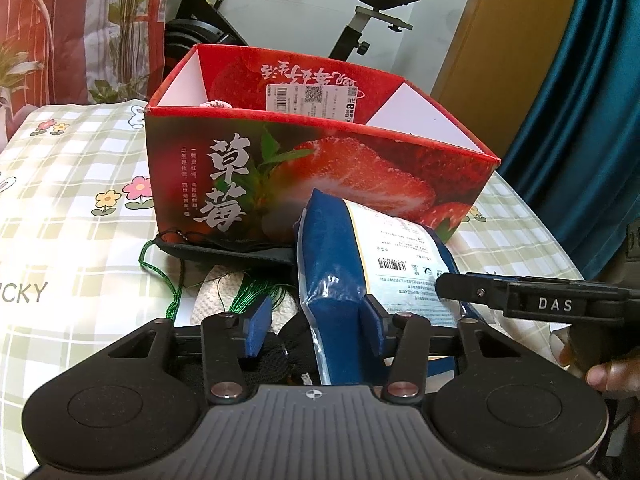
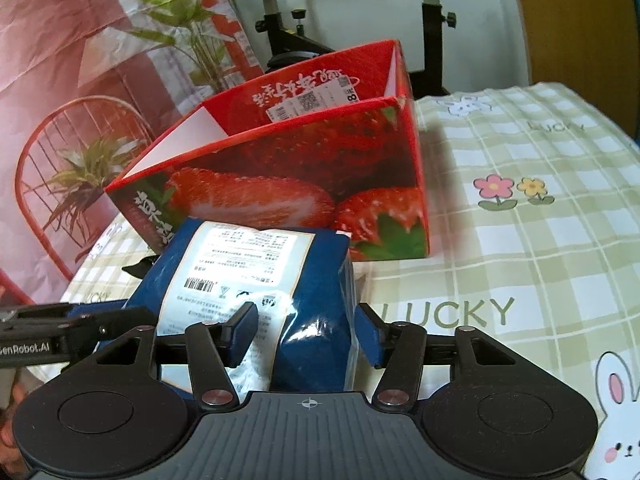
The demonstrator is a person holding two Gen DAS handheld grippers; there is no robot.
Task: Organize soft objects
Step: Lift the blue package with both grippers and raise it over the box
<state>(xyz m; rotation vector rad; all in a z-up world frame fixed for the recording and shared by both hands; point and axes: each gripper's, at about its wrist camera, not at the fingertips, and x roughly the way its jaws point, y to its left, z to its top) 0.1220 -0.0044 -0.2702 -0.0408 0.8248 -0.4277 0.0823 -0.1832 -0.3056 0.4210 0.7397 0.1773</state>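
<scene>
The left gripper (image 1: 316, 330) stands with its blue-padded jaws apart. The blue fabric bundle sealed in clear plastic with a white printed label (image 1: 352, 280) sits between them, against the right-hand pad; the left-hand pad stands clear of it. No clamping contact is evident here, so this gripper reads as released.

The right gripper (image 2: 306, 334) straddles the same bundle (image 2: 256, 280) from the other side. Its pads lie at or near the plastic wrap, one over the label, one at the blue edge. Whether they press on the package cannot be told.

The bundle rests on the green-and-white checked cloth with flower and rabbit prints (image 2: 520, 240). Its long axis runs away from both cameras, the far end pointing at, and lying just in front of, the red cardboard box printed with strawberries (image 1: 320, 176). The label faces upward.

Beside the bundle, on its left in the left wrist view, lies a loose pile: a cream knitted item (image 1: 212, 296), a green braided cord (image 1: 168, 280) and a flat black fabric piece (image 1: 224, 250) touching the box's front wall.

The box is open at the top, and a cream knitted object shows just above its near rim. It stands directly ahead of the bundle.

Behind the box stands a black exercise bike (image 1: 360, 16), with a red printed curtain (image 2: 80, 80) beside it.
</scene>
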